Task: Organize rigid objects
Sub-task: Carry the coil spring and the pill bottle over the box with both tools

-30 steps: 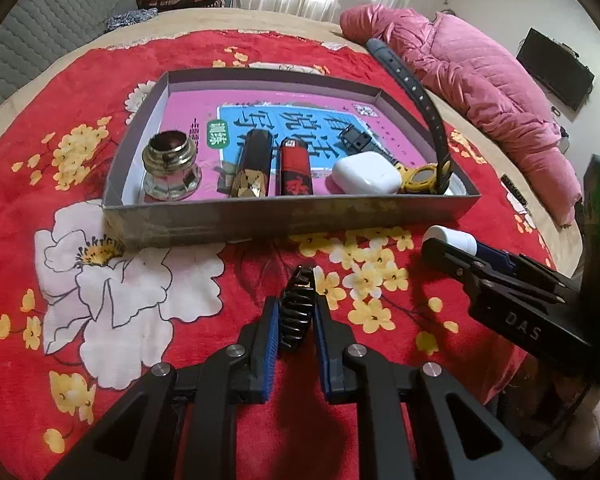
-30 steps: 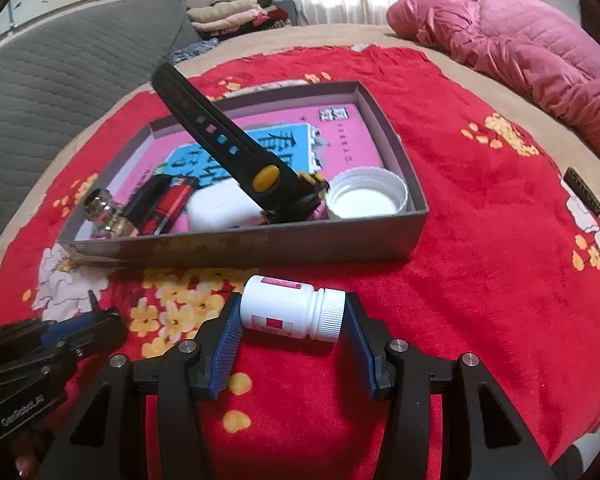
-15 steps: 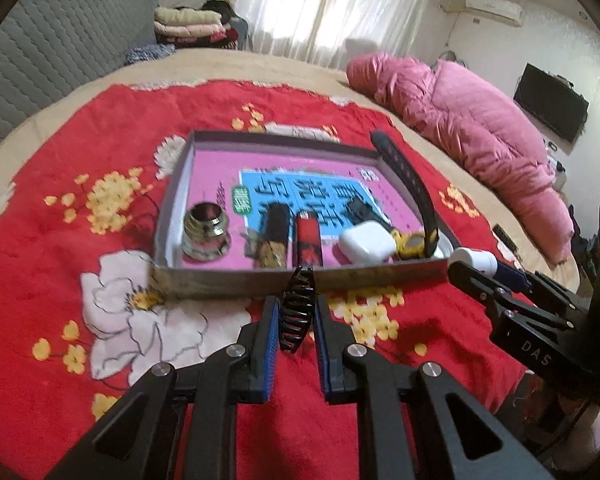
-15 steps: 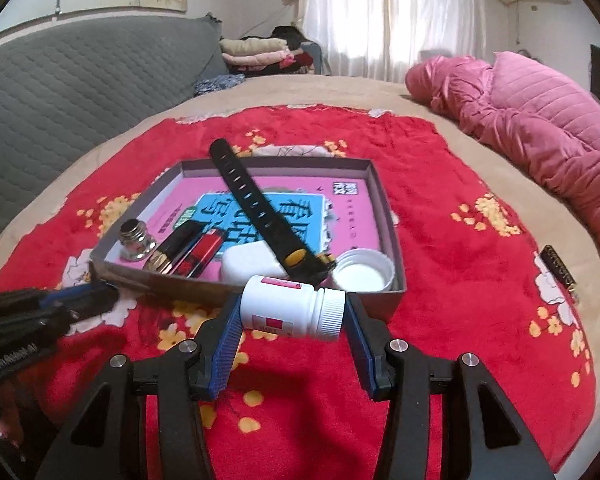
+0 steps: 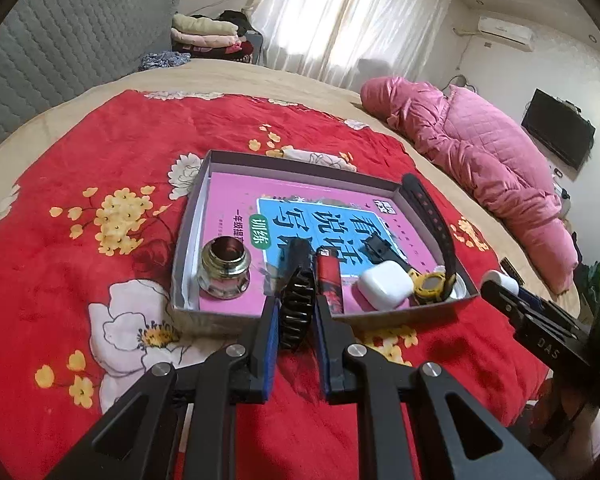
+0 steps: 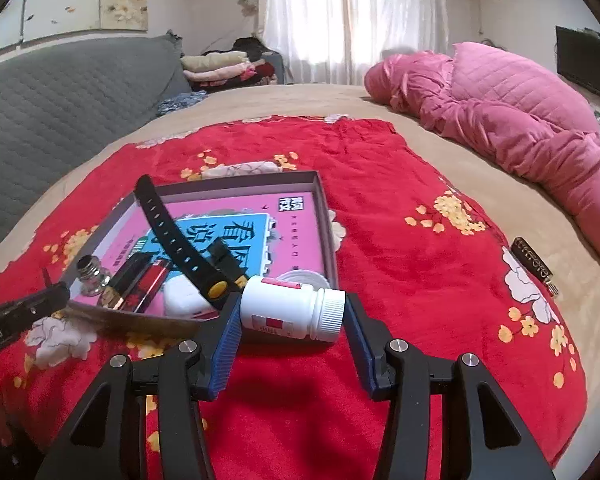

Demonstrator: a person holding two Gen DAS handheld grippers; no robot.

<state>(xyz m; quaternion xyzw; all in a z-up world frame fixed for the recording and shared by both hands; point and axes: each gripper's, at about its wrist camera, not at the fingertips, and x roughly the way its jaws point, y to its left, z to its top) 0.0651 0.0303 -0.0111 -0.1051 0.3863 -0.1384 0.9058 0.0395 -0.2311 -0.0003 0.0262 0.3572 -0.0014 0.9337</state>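
The left claw [image 5: 296,312] is clamped on a black toothed plastic hair clip [image 5: 297,308]. The right claw [image 6: 292,312] grips a white plastic pill bottle [image 6: 292,310] end to end. Both are above the grey cardboard tray [image 5: 204,312]. Risk: the smooth bottle may slip free, or strike the upright black watch strap [image 6: 172,236].

The book [image 5: 296,216] in the box is titled 看图说话写话 with a green 训练 badge; the right gripper [image 5: 500,286] reads "DAS".
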